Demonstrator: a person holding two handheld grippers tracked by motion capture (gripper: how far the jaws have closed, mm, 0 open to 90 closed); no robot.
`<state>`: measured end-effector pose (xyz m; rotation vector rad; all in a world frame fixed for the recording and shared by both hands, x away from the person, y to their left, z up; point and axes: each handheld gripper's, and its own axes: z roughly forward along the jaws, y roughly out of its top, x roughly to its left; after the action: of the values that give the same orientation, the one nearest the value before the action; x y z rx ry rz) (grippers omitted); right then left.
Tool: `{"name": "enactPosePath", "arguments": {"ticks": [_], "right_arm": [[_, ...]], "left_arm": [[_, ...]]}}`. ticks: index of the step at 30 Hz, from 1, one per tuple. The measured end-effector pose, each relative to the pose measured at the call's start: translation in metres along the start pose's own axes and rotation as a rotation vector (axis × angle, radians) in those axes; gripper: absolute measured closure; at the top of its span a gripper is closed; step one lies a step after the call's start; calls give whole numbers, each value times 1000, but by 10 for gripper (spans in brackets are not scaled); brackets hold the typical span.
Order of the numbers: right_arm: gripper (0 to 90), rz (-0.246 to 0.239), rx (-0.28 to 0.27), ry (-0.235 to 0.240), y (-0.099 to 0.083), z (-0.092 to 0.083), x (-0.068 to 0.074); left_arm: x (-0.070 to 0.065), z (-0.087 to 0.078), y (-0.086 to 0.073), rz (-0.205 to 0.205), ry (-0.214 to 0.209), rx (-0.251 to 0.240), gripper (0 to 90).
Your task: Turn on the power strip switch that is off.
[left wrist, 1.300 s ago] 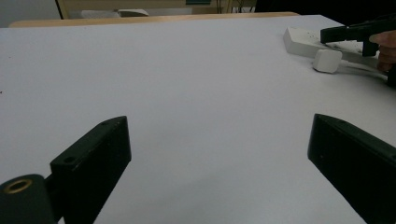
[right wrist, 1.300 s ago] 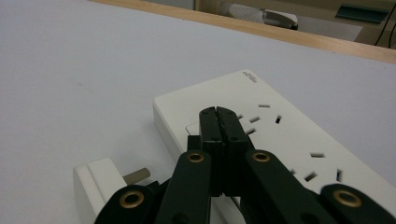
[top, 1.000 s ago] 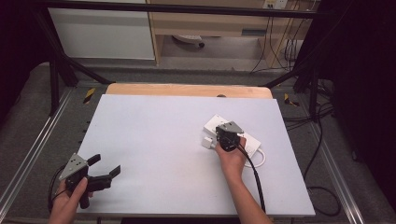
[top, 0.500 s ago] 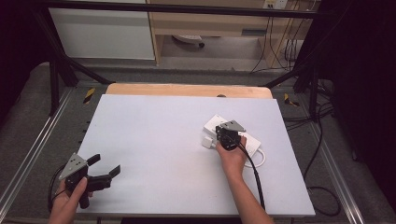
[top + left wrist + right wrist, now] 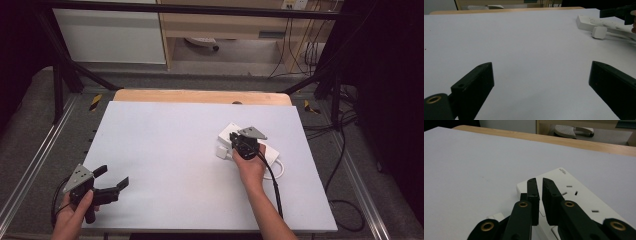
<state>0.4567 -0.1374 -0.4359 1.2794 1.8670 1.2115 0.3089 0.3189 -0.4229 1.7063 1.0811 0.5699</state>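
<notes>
- Our right tongs (image 5: pixel 239 142) hang over the white power strip (image 5: pixel 232 132), which lies right of the middle of the table (image 5: pixel 160 145).
- In the right gripper view the right tongs (image 5: pixel 539 183) show a narrow slit between the jaws; they have just been opening a little, and we see nothing between them, so they are next to pressed together.
- The strip's slotted sockets (image 5: pixel 574 192) lie just beyond the jaw tips, with its near end under them.
- A small white plug block (image 5: pixel 221 151) sits just beside the strip on its left side; in the left gripper view the same block (image 5: pixel 599 32) lies against the strip (image 5: pixel 589 22).
- The strip's white cable (image 5: pixel 278 170) loops on the table near our right hand (image 5: pixel 251 169).
- Our left tongs (image 5: pixel 111 181) are spread wide and empty, near the table's near left corner, well apart from the strip.
- In the left gripper view both of their jaws stand far apart over bare table (image 5: pixel 524 50).
</notes>
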Motion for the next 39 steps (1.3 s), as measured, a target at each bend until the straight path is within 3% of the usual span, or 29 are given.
{"name": "enactPosePath", "arguments": {"ticks": [9, 18, 30, 39], "right_arm": [[708, 17, 0, 28, 4, -4, -2], [429, 48, 25, 70, 11, -7, -3], [154, 29, 58, 79, 19, -11, -6], [63, 24, 64, 104, 24, -19, -8]], "left_arm": [[0, 0, 0, 1, 0, 2, 61], [0, 0, 0, 3, 1, 3, 60], [0, 0, 0, 3, 1, 4, 60], [0, 0, 0, 3, 3, 6, 60]]}}
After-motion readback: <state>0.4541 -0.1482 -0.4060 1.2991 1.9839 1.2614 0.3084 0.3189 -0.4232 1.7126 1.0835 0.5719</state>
